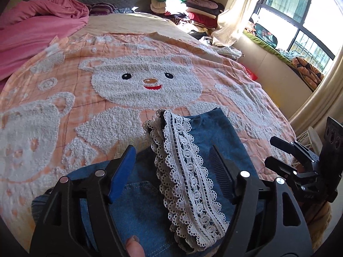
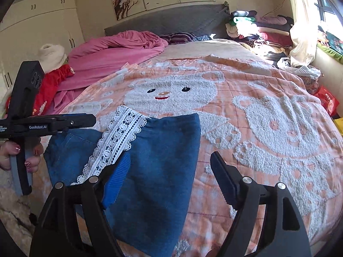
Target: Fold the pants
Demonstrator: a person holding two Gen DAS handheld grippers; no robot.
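Note:
Blue denim pants [image 1: 141, 212] lie folded on the peach bear blanket [image 1: 64, 111] near the bed's front edge. A white lace trim [image 1: 186, 171] runs over the fold. My left gripper [image 1: 171, 152] hovers open above them, lace and denim showing between its fingers, untouched by the pads. In the right wrist view the pants [image 2: 167, 150] spread leftward with the lace trim [image 2: 122, 132] along the upper left. My right gripper [image 2: 170, 156] is open above their right half, gripping nothing. Each gripper shows in the other's view: the right gripper [image 1: 270, 151], the left gripper [image 2: 90, 121].
A pink quilt [image 2: 115, 53] is bunched at the bed's far left, with a red garment [image 2: 53, 85] beside it. Piled clothes [image 2: 257, 32] sit at the head on the right. A window bench [image 1: 278, 51] runs along the right. A hand [image 2: 32, 162] holds the left gripper's handle.

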